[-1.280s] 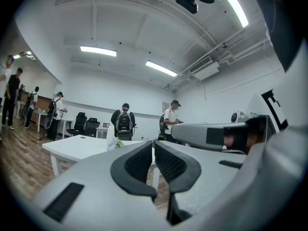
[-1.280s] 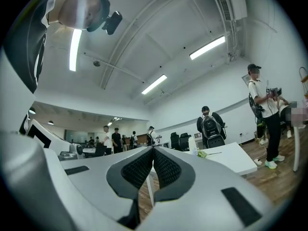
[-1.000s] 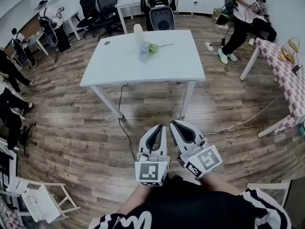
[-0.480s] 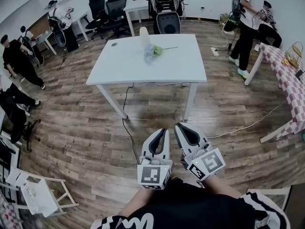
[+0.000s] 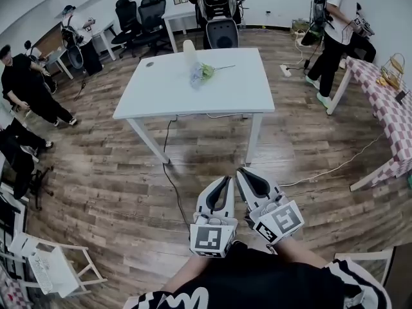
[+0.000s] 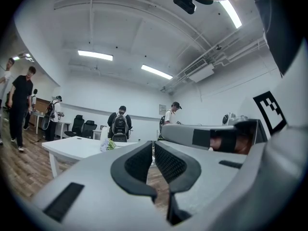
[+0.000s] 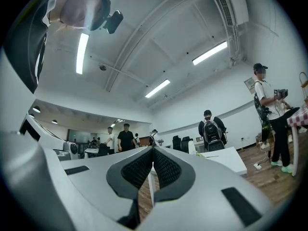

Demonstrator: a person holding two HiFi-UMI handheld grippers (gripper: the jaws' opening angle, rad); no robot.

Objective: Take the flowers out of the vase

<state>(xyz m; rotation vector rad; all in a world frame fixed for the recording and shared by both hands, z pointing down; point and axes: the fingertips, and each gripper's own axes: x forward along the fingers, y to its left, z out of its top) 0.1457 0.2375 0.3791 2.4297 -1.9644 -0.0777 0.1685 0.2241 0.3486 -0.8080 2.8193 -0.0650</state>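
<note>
Flowers (image 5: 200, 73) lie beside the vase (image 5: 188, 46) near the far edge of the desk (image 5: 225, 95), apparently already out. The left hand-held gripper (image 5: 223, 181) and right hand-held gripper (image 5: 246, 174) are pressed together, empty.

Open-plan office or lab workroom, wood-plank floor (image 5: 109, 185), white work table (image 5: 225, 92) mid-room, black swivel chairs (image 5: 140, 19) by the far wall, ceiling strip lights (image 6: 95, 55) — loose cable (image 5: 328, 167) across the floor — several people (image 5: 336, 24) standing, one wearing a backpack.

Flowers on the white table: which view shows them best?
Head view: the flowers show from above, blooms and stem laid out on the table by the vase. Left gripper view: flowers small, far, side-on. Right gripper view: flowers barely a green sliver.
</note>
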